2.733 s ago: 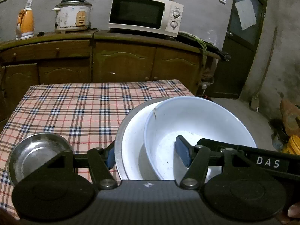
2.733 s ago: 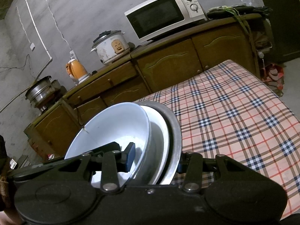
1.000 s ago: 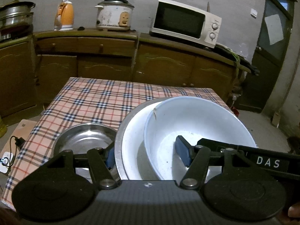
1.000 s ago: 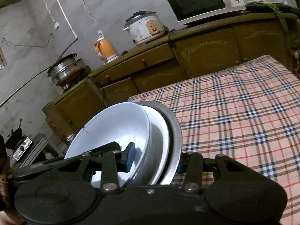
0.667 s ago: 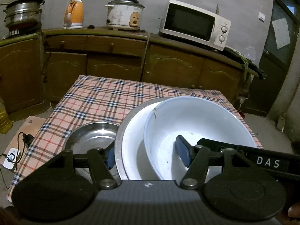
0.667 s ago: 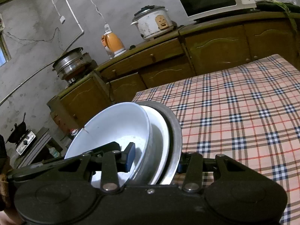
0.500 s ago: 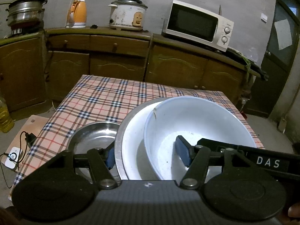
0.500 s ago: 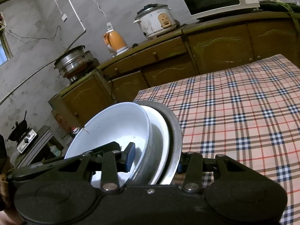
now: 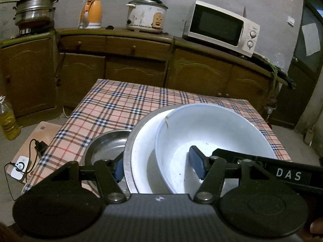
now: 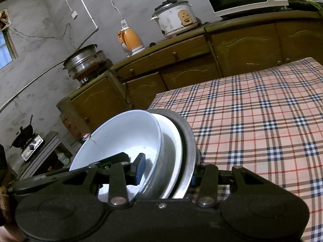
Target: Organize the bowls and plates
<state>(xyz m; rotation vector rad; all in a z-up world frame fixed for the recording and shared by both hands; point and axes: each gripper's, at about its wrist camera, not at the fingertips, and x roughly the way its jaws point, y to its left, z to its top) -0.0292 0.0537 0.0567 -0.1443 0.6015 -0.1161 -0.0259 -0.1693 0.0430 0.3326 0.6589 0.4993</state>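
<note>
My left gripper (image 9: 159, 168) was clamped across the near rims of a nested stack, one pad outside the metal basin (image 9: 129, 157), the other inside the white bowl (image 9: 218, 133); a white plate (image 9: 145, 141) sat sandwiched between them. My right gripper (image 10: 167, 170) pinched the same stack from the opposite side, though its outer finger was mostly hidden behind the basin's rim. The stack's underside was out of sight, so I could not tell whether it touched the checked tablecloth (image 9: 121, 104). A second steel bowl (image 9: 107, 145) lay partly hidden behind the left finger, near the table's left edge. Beyond, the cloth ran bare to the far edge, with wooden cabinets (image 9: 141, 64) just behind it.
</note>
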